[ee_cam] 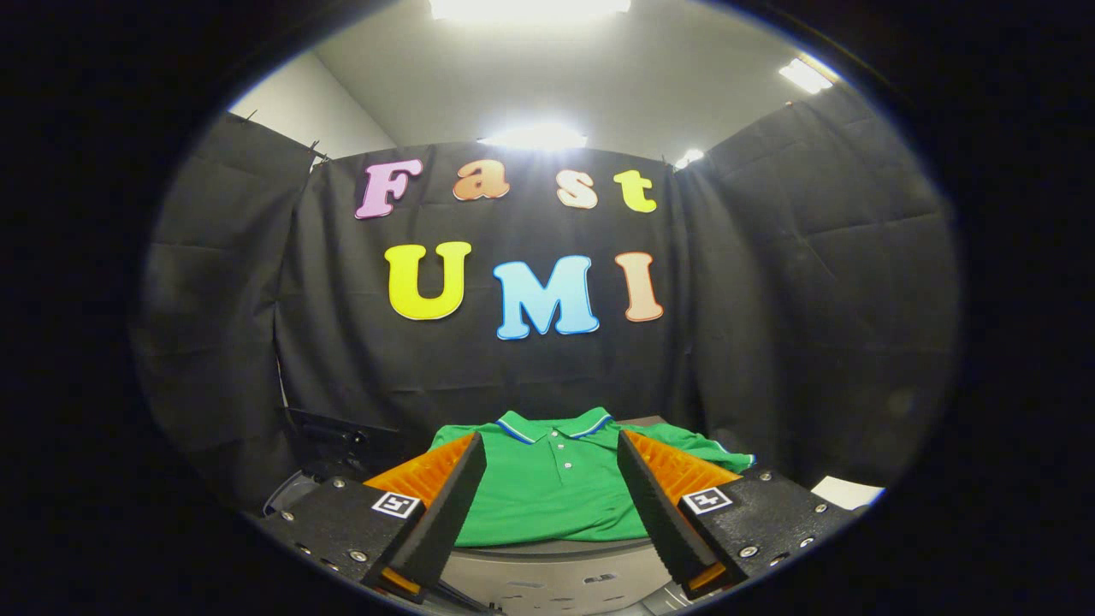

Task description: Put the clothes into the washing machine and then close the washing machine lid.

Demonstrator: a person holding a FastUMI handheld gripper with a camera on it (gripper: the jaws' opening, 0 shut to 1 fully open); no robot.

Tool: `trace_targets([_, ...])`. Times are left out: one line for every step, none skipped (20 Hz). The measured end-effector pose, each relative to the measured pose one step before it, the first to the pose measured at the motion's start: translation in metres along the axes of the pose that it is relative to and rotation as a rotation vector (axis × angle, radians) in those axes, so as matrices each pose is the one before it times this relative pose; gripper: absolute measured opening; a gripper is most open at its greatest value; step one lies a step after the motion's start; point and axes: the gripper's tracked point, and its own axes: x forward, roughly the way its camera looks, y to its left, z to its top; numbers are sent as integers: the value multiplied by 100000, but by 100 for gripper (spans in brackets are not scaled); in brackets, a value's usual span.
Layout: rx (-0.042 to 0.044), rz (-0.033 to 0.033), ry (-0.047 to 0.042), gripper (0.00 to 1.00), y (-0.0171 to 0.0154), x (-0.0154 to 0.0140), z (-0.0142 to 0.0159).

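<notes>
A green polo shirt (556, 488) with a blue-and-white trimmed collar and white buttons lies spread flat on a raised surface, collar pointing away from me. My gripper (552, 449) is open, its two fingers set wide apart with the shirt's chest showing in the gap between and beyond them. Nothing is held. The shirt's sleeves reach out past both fingers. A pale grey curved edge (556, 560), seemingly the top of the washing machine, shows just under the shirt's hem between the fingers.
Black cloth walls close the booth on the left, back and right. A dark bracket-like object (342, 436) sits left of the shirt by the wall. A small white sheet (847, 492) lies to the right, beyond the right finger.
</notes>
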Motion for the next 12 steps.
trace_targets([1308,912,1010,96,-92,699,214])
trace_targets([747,683,1150,96,-215,757,86])
trace_targets([118,237,1028,95,-230,742,28])
trace_targets([-588,274,1173,95,-191,831,-44])
trace_targets([-951,794,748,95,-28,748,131])
trace_targets([-1280,924,1588,95,64,985,-134])
trace_targets([-1698,1026,3002,95,96,935,-399])
trace_targets([-1533,485,2685,96,-194,758,-282])
trace_targets([-1034,134,2065,96,-28,737,-224])
trace_targets([-407,88,1564,95,-37,620,-91])
trace_targets([321,227,1172,96,-1,569,-99])
trace_targets([582,321,1562,96,-89,526,-236])
